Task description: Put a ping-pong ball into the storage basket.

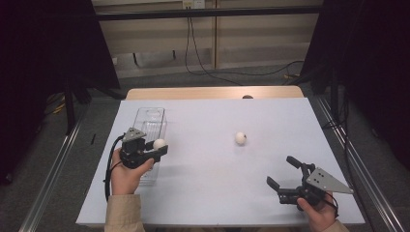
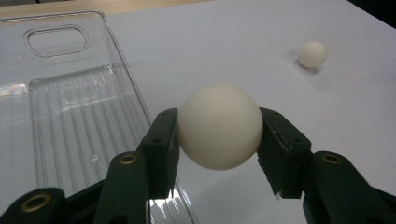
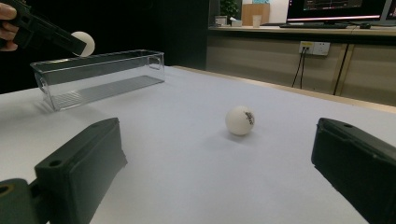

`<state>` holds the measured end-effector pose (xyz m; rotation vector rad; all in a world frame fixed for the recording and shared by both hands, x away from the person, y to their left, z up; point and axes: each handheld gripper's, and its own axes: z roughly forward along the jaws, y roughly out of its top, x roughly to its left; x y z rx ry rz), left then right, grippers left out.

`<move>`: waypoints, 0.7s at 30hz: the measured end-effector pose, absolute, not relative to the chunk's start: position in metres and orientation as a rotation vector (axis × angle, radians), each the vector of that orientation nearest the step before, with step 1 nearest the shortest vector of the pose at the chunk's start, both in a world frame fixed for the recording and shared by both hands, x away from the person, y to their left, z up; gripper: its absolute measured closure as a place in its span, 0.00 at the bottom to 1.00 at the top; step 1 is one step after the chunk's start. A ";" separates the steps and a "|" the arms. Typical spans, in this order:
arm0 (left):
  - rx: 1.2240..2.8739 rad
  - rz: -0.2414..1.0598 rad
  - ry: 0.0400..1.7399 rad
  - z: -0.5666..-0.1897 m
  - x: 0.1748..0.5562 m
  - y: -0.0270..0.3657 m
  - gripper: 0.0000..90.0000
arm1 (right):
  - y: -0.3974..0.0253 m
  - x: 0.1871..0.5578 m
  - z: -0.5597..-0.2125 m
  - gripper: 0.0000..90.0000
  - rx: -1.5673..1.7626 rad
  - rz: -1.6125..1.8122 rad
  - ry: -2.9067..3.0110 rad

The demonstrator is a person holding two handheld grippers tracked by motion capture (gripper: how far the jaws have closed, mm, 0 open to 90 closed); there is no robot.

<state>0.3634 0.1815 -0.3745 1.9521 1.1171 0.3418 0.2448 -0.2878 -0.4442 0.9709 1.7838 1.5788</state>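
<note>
My left tongs (image 2: 219, 135) are clenched on a white ball (image 2: 219, 125), pinched across its widest part and held just above the near rim of the clear plastic bin (image 2: 70, 107). I judge it light, hollow, smooth and apt to squirt out, so a gentle, centred squeeze suits it. My right tongs (image 3: 219, 172) stand released, low over the bench (image 1: 208, 140) (a plain, pale sheet), facing the second ball (image 3: 240, 120) lying alone mid-bench. Beyond are cables and wood panelling.
</note>
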 end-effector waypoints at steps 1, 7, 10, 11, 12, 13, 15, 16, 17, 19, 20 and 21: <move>1.952 0.340 1.120 -0.375 0.363 0.182 0.57 | -0.288 0.245 -0.444 0.02 0.971 1.580 1.784; 1.945 0.349 1.126 -0.374 0.363 0.185 0.57 | -0.288 0.245 -0.444 0.02 0.969 1.580 1.783; 1.939 0.351 1.130 -0.373 0.363 0.186 0.57 | -0.288 0.245 -0.444 0.02 0.970 1.579 1.785; 1.938 0.352 1.129 -0.373 0.363 0.186 0.57 | -0.288 0.245 -0.444 0.02 0.968 1.579 1.785; 1.938 0.352 1.129 -0.373 0.363 0.186 0.57 | -0.288 0.245 -0.444 0.02 0.967 1.580 1.785; 1.937 0.354 1.131 -0.373 0.363 0.187 0.57 | -0.288 0.245 -0.444 0.02 0.968 1.580 1.785; 1.939 0.357 1.131 -0.372 0.363 0.188 0.57 | -0.288 0.245 -0.444 0.02 0.968 1.580 1.785; 1.936 0.357 1.133 -0.372 0.363 0.188 0.57 | -0.288 0.245 -0.444 0.02 0.968 1.580 1.785; 1.934 0.359 1.136 -0.372 0.363 0.189 0.57 | -0.288 0.245 -0.444 0.02 0.967 1.580 1.786; 1.935 0.360 1.137 -0.372 0.363 0.190 0.57 | -0.288 0.245 -0.444 0.02 0.967 1.579 1.786; 1.933 0.361 1.138 -0.372 0.363 0.190 0.57 | -0.288 0.245 -0.444 0.02 0.966 1.579 1.786; 1.933 0.364 1.141 -0.372 0.363 0.190 0.57 | -0.288 0.245 -0.444 0.02 0.967 1.579 1.786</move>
